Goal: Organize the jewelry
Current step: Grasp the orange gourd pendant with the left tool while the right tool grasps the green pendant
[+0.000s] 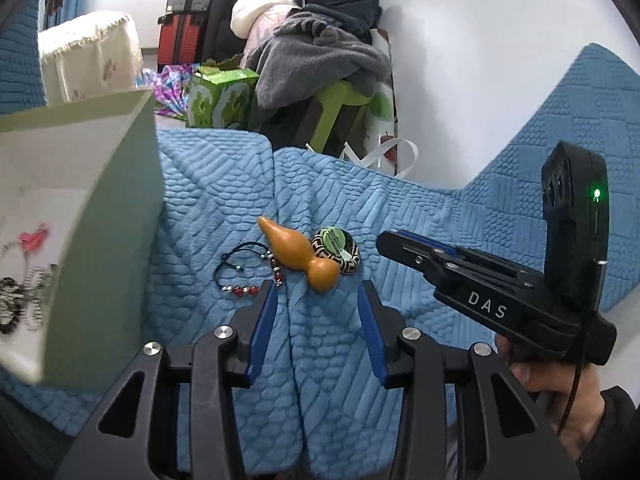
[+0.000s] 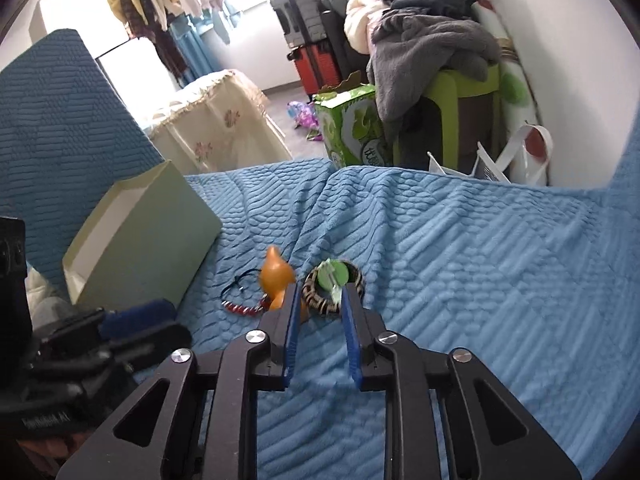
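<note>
On the blue quilted cover lie an orange gourd pendant [image 1: 298,252], a black-and-white patterned bangle with a green round clip on it [image 1: 337,254], and a red-bead bracelet on black cord [image 1: 250,268]. My left gripper [image 1: 318,290] is open and empty, just short of them. My right gripper [image 2: 320,294] is open, its tips reaching the near edge of the bangle [image 2: 334,286], beside the gourd [image 2: 276,276]; the bracelet [image 2: 244,302] lies to the left. The pale green open box [image 1: 80,216] at the left holds several jewelry pieces; it also shows in the right wrist view [image 2: 136,240].
Beyond the cover's far edge stand a green carton [image 2: 352,124], a green stool under piled grey clothes [image 2: 432,52], suitcases [image 2: 308,36] and a white bag [image 2: 512,156]. A blue cushion [image 2: 52,120] rises behind the box. The right gripper's body [image 1: 500,280] fills the right of the left view.
</note>
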A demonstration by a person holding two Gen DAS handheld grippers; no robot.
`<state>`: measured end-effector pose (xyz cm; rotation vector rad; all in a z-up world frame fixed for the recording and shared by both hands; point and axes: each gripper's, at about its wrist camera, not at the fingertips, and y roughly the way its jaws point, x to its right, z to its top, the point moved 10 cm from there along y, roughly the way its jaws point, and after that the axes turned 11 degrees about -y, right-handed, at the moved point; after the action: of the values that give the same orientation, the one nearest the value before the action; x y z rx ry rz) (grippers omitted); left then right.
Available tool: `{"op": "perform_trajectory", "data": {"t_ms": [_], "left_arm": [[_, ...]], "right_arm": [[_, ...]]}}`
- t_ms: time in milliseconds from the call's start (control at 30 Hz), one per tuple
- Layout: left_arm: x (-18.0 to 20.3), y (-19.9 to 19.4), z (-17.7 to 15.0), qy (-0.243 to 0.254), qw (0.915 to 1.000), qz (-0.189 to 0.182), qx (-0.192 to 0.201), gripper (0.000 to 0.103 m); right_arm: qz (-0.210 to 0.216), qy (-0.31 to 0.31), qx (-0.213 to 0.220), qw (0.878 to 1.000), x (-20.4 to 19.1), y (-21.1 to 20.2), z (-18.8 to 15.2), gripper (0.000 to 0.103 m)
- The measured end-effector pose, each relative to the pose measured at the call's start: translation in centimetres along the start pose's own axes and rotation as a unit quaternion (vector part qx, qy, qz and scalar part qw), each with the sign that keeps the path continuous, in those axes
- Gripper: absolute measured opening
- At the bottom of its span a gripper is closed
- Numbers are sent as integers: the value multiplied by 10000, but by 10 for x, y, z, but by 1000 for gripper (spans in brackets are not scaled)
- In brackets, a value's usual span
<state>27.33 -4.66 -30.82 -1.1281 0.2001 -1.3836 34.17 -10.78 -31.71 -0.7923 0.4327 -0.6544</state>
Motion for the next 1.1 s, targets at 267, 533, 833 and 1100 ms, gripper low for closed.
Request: {"op": "perform_trajectory", "data": {"t_ms": [267,533,833,1100], "left_arm": [[2,37,-4,-158,9997,108,-123,42],[-3,56,-3,-262,9986,463,-31,42],[-5,68,0,-302,9981,523,-76,28],[-5,56,1,-198,9990,396,-29,28]], "right_arm": [[136,114,-111,9998,12,15,5,14],[241,268,-165,9992,17,18,3,14],[228,342,-131,9991,21,18,3,14],[234,140,-286,9992,11,30,1,15]]}}
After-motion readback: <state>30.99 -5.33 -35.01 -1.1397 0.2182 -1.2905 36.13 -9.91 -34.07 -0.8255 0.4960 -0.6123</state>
